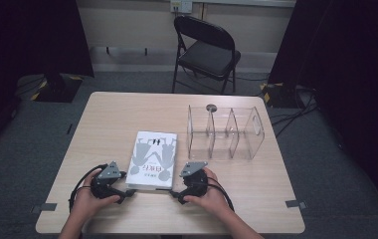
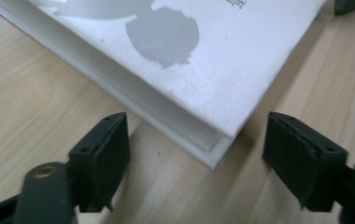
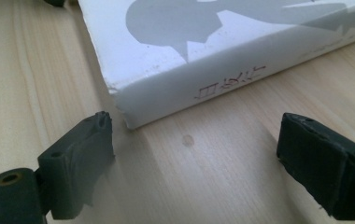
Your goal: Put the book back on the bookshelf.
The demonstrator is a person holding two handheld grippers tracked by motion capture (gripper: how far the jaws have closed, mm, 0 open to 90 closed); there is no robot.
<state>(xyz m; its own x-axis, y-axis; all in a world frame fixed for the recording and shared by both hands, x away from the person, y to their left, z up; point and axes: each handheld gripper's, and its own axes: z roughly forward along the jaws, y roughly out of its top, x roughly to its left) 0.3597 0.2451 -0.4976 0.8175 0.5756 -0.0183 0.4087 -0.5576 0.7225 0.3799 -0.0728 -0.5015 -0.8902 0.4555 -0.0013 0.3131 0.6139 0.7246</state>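
A white book (image 1: 153, 159) with grey figures on its cover lies flat on the wooden table (image 1: 107, 119), near the front edge. My left gripper (image 1: 127, 191) rests on the table at the book's near left corner (image 2: 213, 158), jaws open, the corner between them but untouched. At the near right corner (image 3: 129, 119) my right gripper (image 1: 175, 192) also stands open. Its pads (image 3: 80, 161) sit just short of the spine (image 3: 222, 84), which carries red lettering. A hand holds each gripper.
A clear plastic organiser (image 1: 225, 131) with several upright dividers stands to the right of the book, further back. A small round cap (image 1: 211, 107) lies behind it. A black folding chair (image 1: 204, 50) stands beyond the table's far edge.
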